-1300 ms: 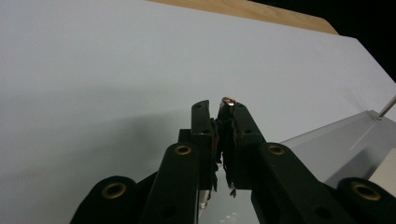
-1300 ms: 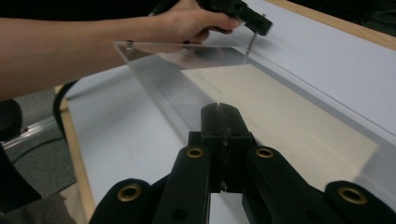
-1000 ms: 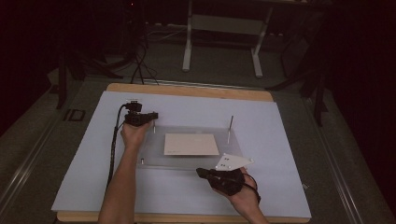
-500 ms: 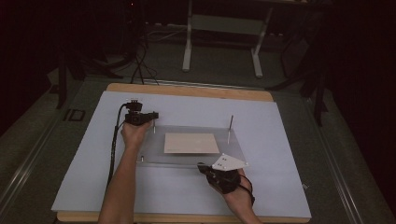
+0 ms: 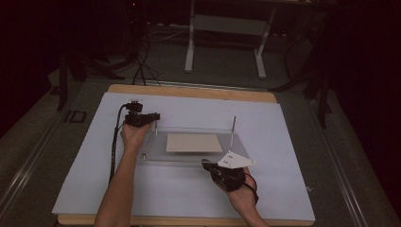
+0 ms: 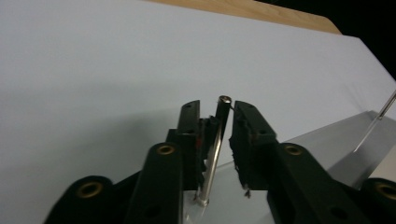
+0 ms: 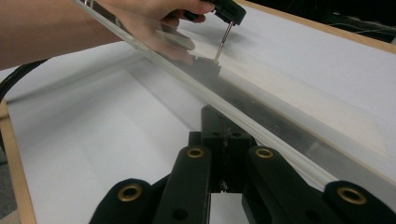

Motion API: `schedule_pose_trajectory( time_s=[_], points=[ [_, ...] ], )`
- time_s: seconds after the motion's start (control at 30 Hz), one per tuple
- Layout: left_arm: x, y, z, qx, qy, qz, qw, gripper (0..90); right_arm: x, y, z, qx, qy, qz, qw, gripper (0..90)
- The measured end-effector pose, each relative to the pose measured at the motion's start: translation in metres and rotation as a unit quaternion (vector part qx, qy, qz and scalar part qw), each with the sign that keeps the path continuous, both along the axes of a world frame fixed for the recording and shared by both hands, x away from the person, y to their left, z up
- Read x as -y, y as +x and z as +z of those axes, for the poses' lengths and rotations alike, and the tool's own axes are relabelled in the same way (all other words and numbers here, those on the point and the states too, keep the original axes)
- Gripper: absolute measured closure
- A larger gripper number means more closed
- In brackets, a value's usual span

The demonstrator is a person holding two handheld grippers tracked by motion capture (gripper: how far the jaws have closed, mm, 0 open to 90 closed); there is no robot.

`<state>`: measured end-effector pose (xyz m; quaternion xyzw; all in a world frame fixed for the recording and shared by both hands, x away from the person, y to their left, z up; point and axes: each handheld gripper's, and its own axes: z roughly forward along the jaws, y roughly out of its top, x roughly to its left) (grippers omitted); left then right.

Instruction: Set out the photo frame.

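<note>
Left claw [image 6: 216, 123] stands at the far left corner of the clear plate [image 5: 239, 146], its jaws set on either side of the upright metal pin [image 6: 214, 149] there, with a narrow gap visible on at least one side; whether the pads actually bite the pin cannot be told. Right claw [image 7: 223, 140] sits at the near edge of the plate, jaws drawn together and apparently pinching that edge, though the contact itself lies behind the plate's rim. In the high view the plate lies flat on the pale sheet [image 5: 283, 123] covering the tabletop [image 5: 198, 92], with a tan card [image 5: 194, 143] at its middle and a second pin [image 5: 232, 128] standing at the far right corner. The plate appears rigid, smooth and fairly light, probably acrylic: expect a slippery surface, and possible cracking under point loads. Take hold at the bare edge, well in from the corners, with the jaws square to the face. The pins are thin, stiff and polished, so grip them low on the shaft, near the plate, to limit bending and slip.
</note>
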<state>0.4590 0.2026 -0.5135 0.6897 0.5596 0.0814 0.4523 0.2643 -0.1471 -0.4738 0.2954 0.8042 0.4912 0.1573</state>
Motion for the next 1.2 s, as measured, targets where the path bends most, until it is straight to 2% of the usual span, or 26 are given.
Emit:
schedule_pose_trajectory(
  time_s=[0.07,0.17,0.33,0.43,0.53,0.63,0.7,0.77,0.93,1.1,1.2],
  points=[
    [-0.001,-0.004,0.003,0.005,0.001,0.006,1.0000,68.8,0.000,0.001,0.001,0.001,0.001,0.000,1.0000,90.0],
    [-0.006,-0.014,0.005,0.022,-0.008,0.016,0.9996,66.7,0.000,0.002,0.003,0.001,0.003,0.000,1.0000,90.0],
    [-0.013,-0.036,0.008,0.056,-0.008,0.017,0.9983,64.2,0.000,0.004,0.005,0.001,0.008,0.001,1.0000,90.0],
    [-0.015,-0.048,0.010,0.073,0.012,0.014,0.9972,63.2,0.000,0.005,0.006,0.002,0.008,-0.001,1.0000,90.0],
    [-0.019,-0.060,0.011,0.088,0.014,0.016,0.9959,62.2,0.000,0.005,0.007,0.003,0.009,-0.003,1.0000,90.0],
    [-0.025,-0.071,0.011,0.090,0.014,0.012,0.9958,62.0,0.000,0.006,0.008,0.005,0.010,-0.005,0.9999,90.0],
    [-0.029,-0.080,0.010,0.099,0.005,0.012,0.9951,62.0,0.000,0.006,0.009,0.006,0.010,-0.005,0.9999,90.0],
    [-0.031,-0.089,0.009,0.107,0.005,0.009,0.9942,61.9,0.001,0.007,0.010,0.007,0.011,-0.004,0.9999,90.0],
    [-0.034,-0.107,0.008,0.114,0.019,0.005,0.9933,58.7,0.001,0.008,0.012,0.007,0.010,-0.004,0.9999,90.0],
    [-0.031,-0.119,0.008,0.122,0.056,-0.006,0.9909,57.0,0.000,0.011,0.015,0.008,0.015,-0.009,0.9998,90.0],
    [-0.031,-0.123,0.006,0.131,0.053,-0.013,0.9898,56.2,0.000,0.013,0.017,0.010,0.015,-0.009,0.9998,90.0]
  ],
)
